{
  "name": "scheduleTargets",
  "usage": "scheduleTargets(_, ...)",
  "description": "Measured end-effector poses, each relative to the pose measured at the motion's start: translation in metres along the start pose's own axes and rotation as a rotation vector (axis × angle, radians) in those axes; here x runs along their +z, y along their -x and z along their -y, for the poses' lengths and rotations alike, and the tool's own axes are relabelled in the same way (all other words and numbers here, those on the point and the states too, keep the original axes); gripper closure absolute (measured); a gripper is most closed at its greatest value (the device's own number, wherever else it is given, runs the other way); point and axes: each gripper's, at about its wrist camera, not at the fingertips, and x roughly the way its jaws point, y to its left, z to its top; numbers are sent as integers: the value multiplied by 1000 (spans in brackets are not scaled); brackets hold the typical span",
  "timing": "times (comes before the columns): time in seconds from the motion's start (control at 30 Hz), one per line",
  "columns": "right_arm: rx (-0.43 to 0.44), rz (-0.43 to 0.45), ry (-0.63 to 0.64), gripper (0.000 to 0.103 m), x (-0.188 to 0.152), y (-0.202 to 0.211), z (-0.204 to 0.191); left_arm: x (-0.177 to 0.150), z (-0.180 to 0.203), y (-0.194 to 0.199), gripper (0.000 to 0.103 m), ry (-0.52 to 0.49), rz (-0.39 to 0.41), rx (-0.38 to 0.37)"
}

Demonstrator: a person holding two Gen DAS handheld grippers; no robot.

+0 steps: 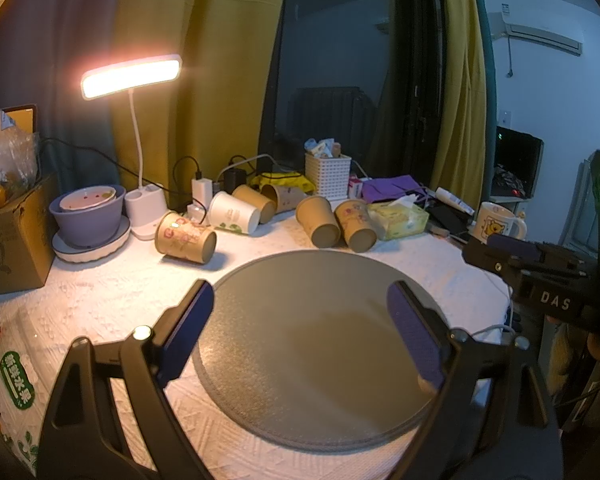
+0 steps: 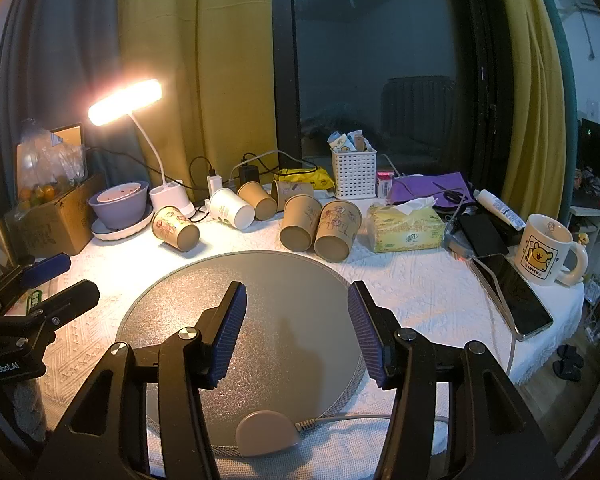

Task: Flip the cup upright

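Note:
Several paper cups lie on their sides at the far side of the table beyond a round grey mat: a printed brown one at the left, a white one, two more brown ones behind it, and two brown ones side by side. My left gripper is open and empty over the mat. My right gripper is open and empty over the mat; it also shows at the right of the left wrist view.
A lit desk lamp, a purple bowl on a plate, a cardboard box, a white basket, a tissue box, a phone and a bear mug ring the table. A cable puck sits on the mat's near edge.

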Motion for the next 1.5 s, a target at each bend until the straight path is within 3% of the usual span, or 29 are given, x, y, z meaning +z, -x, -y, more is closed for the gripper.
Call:
scheduleTargets(1.1, 2, -1, 5, 47, 1, -3, 3, 4, 5, -5, 13, -7, 0, -22)
scheduleTargets(1.5, -41, -29, -2, 47, 11, -40, 50, 20, 15, -61, 13, -21, -83, -32)
